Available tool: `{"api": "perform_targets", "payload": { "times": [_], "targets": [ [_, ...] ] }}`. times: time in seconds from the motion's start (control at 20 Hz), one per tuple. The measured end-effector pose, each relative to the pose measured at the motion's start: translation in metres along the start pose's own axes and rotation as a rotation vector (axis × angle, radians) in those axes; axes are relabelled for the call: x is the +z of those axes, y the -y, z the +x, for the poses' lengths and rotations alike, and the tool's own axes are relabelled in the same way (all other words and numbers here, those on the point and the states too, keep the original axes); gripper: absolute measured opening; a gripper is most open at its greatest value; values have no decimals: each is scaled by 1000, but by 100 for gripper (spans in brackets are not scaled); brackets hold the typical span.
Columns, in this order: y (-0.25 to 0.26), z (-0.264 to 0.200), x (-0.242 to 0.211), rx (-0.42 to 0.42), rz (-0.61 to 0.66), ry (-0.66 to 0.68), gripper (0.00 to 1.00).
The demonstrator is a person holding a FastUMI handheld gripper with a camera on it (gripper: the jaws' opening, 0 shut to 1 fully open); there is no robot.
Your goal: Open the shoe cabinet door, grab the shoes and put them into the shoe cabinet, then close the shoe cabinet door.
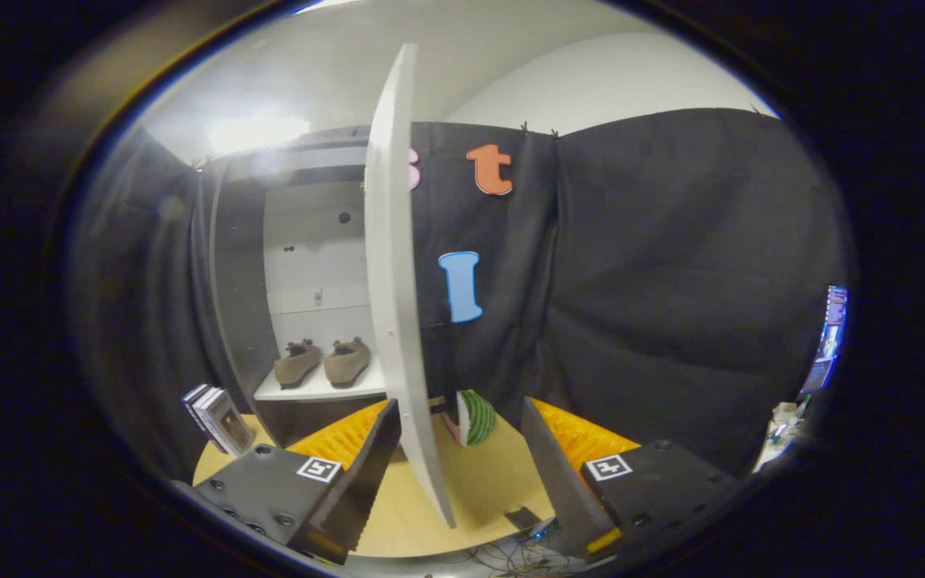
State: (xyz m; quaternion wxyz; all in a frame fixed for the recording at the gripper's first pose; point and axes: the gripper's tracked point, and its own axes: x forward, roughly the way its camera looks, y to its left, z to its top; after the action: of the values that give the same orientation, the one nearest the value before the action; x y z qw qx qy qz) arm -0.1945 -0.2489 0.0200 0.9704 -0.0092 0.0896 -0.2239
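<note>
The white shoe cabinet (314,241) stands beyond my left finger, its inside showing. Its white door (393,281) is swung out towards me and I see it edge-on, running down between my two fingers. A pair of brown shoes (322,361) rests side by side on the cabinet's lower shelf (310,392). My gripper (458,449) is open, the fingers wide apart with the door's lower edge in the gap, closer to the left finger; neither finger presses on it as far as I can tell.
A round wooden table (478,490) lies under the fingers. A watermelon-slice toy (472,417) sits on it just right of the door. Some books (218,417) lean at the table's left edge. A monitor (828,337) glows far right.
</note>
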Motion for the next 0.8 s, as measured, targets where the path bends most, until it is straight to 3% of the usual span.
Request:
{"api": "perform_targets", "payload": {
  "times": [0.2, 0.5, 0.8],
  "targets": [
    [38, 47, 10, 44, 7, 5, 94],
    [32, 127, 2, 192, 15, -52, 94],
    [5, 142, 5, 304, -6, -30, 94]
  ]
}}
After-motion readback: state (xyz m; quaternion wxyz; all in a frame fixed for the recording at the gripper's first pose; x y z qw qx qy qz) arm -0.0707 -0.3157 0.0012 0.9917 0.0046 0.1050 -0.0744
